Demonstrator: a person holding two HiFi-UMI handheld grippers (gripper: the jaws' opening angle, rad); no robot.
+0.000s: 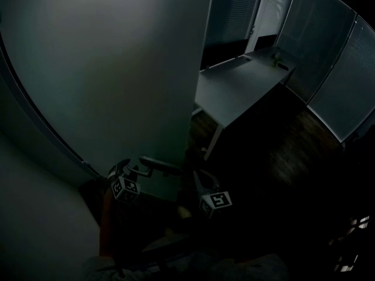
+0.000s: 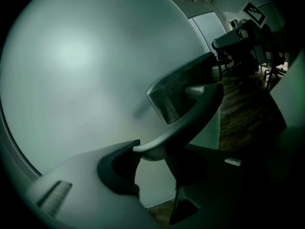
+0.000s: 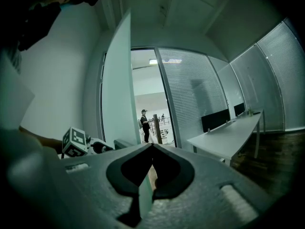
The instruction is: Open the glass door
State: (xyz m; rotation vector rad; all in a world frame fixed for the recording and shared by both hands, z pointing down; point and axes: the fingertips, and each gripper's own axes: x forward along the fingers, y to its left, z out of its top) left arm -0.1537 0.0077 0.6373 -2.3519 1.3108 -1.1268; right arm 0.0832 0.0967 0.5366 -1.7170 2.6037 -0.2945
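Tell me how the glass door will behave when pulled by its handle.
The glass door is a frosted pane, probably heavy and stiff; it should swing, not flex. Its smooth handle may slip in the jaws of the left gripper.

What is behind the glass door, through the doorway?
Through the opening: a bright hallway, a standing person and railings. The frosted glass door hides whatever lies directly behind its pane.

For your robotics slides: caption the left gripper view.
Left gripper clamps the lever handle of the frosted glass door.
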